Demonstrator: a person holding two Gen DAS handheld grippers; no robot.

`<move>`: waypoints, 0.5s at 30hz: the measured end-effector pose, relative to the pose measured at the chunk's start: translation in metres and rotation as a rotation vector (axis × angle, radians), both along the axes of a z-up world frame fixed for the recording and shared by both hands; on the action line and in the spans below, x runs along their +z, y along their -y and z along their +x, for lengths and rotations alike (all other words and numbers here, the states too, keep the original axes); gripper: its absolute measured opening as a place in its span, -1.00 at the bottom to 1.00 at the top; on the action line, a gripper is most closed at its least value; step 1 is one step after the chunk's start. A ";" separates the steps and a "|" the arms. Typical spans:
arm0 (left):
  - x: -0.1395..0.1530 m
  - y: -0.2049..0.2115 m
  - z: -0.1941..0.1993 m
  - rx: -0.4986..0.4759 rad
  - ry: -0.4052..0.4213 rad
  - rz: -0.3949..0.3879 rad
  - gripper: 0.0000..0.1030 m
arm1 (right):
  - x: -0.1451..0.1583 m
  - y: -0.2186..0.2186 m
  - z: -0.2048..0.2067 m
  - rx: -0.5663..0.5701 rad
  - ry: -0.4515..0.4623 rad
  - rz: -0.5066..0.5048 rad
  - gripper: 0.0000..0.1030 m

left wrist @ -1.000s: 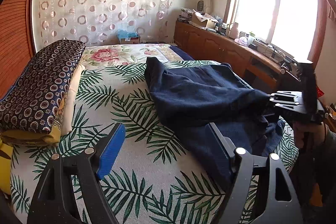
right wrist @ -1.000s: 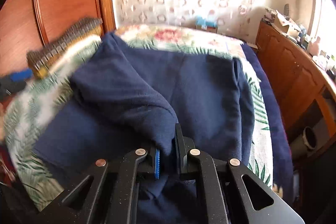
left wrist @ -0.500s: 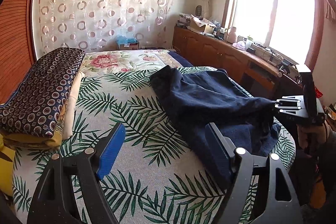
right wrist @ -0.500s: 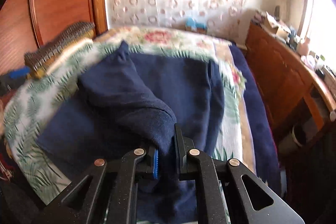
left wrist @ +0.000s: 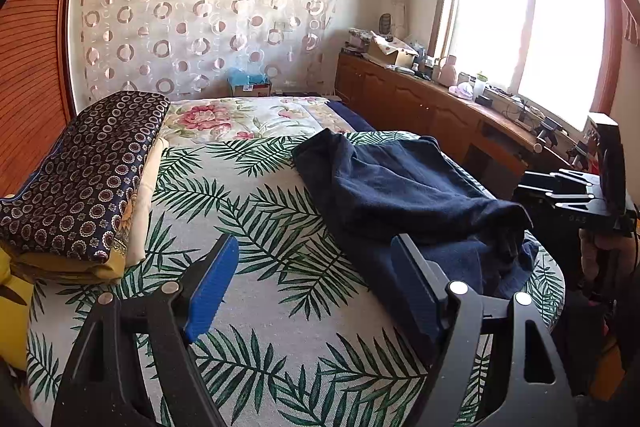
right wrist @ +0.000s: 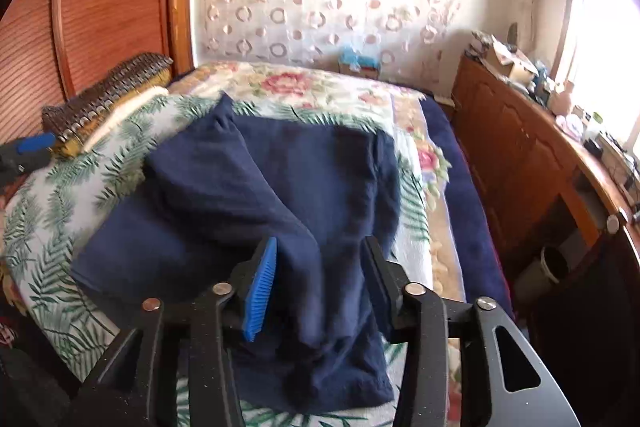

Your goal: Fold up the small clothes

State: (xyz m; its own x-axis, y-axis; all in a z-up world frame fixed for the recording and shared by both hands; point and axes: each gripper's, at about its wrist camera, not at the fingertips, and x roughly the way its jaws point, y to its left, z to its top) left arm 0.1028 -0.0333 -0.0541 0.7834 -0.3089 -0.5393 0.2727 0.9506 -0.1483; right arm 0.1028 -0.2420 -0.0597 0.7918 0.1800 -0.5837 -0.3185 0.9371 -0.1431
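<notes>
Navy garment lay rumpled across the right half of a bed covered in a palm-leaf spread, one part doubled back over the rest so that a thick ridge ran from the far left corner down toward the near edge. Its long axis ran roughly from the near edge of the bed toward the far end, seen from the right wrist camera.

Right claw sat at the near end of that ridge. Its jaws were opening, and the folded navy cloth hung loose between them; the blue pad on the left jaw stood just beside the fabric without pressing it, so the cloth looked released rather than gripped.

Left claw hovered over bare bedspread to the left of the garment, jaws wide apart and holding nothing. The garment's left edge lay just beyond its right finger.

Judging from this layout, the right claw was the nearer one to the fold, directly over it, while the left claw would have to travel rightward to reach the cloth.

A stack of folded bedding sat well apart on the far left.
</notes>
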 end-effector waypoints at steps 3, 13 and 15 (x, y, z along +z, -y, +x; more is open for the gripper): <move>0.001 -0.002 0.000 0.006 0.002 -0.001 0.54 | 0.008 -0.015 -0.002 0.044 0.018 0.014 0.01; 0.000 -0.010 -0.001 0.028 0.007 0.007 0.54 | -0.006 -0.103 0.040 0.257 -0.056 0.009 0.02; -0.001 -0.012 -0.002 0.034 0.008 0.009 0.54 | -0.016 -0.119 0.054 0.289 -0.085 -0.001 0.02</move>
State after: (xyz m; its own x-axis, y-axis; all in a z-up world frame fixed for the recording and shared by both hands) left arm 0.1006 -0.0216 -0.0551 0.7979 -0.2771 -0.5354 0.2409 0.9607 -0.1380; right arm 0.1571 -0.1226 -0.0753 0.6563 0.3901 -0.6458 -0.5827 0.8058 -0.1053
